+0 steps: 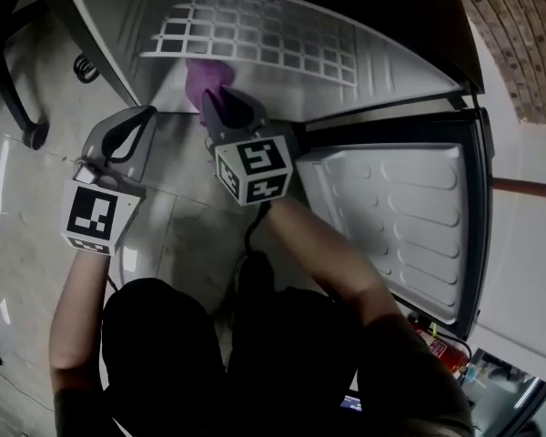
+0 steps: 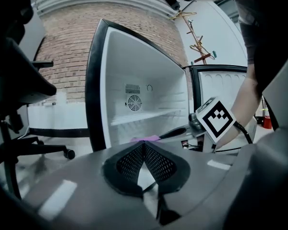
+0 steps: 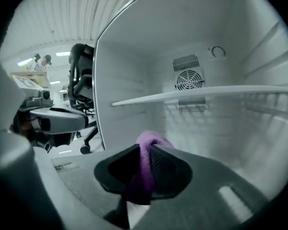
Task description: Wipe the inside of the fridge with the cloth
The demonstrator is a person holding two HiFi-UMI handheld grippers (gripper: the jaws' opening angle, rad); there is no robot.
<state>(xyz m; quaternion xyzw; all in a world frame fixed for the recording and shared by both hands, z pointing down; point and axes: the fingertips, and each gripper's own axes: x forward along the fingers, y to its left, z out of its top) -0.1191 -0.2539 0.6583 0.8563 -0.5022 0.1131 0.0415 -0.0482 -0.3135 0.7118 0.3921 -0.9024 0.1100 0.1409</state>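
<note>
Right gripper view: bunched purple cloth [image 3: 150, 141], clamped by the right gripper [image 3: 144, 149], bulges past its jaws. Left gripper [image 2: 144, 145]: jaws together, empty.

no legible text, label, brand or number found. the left gripper [image 1: 141, 121] and right gripper [image 1: 220, 98] carry only black-and-white square marker patterns, without letters.

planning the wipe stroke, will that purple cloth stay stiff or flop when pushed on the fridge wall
Probably floppy: the purple cloth bunches into a soft lump above the jaws of the right gripper and sags below them. Likely light, since one pinch holds it. Pushed on the fridge wall, it should squash, not slide stiffly.
</note>
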